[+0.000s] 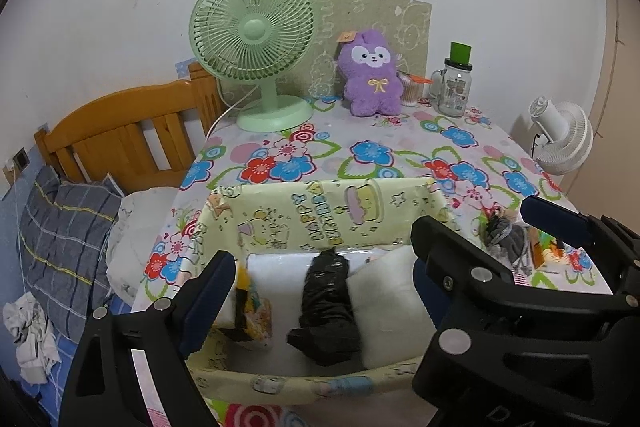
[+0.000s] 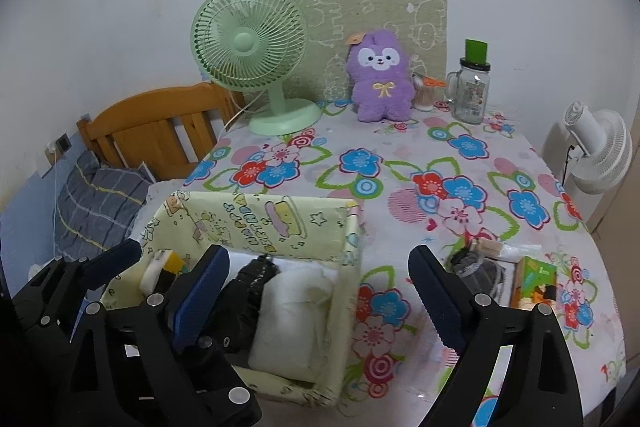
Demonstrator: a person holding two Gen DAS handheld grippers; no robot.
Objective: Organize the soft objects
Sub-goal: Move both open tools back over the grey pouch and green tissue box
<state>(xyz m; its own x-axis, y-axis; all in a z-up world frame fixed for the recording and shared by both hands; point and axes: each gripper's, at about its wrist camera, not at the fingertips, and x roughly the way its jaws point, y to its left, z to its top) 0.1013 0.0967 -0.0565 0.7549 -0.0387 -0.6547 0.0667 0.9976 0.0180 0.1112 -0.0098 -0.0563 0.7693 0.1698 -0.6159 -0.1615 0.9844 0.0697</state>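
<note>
Left wrist view: left gripper (image 1: 320, 291) jaws wide apart, nothing held, hovering over the pale-yellow printed box (image 1: 304, 215). Between its fingers in the box: crinkly black plastic bundle (image 1: 326, 307), long axis running away from the claw, flanked by soft white pillowy packs (image 1: 390, 303); yellow item (image 1: 256, 311) at the left finger. Right gripper (image 2: 320, 303) also spread, empty, straddling the box's right wall. Beyond its right finger: grey knit bundle (image 2: 480, 269) on the glossy floral tablecloth (image 2: 400, 163). Far: fuzzy purple plush (image 2: 382, 77), upright, beside green fan (image 2: 250, 43).
</note>
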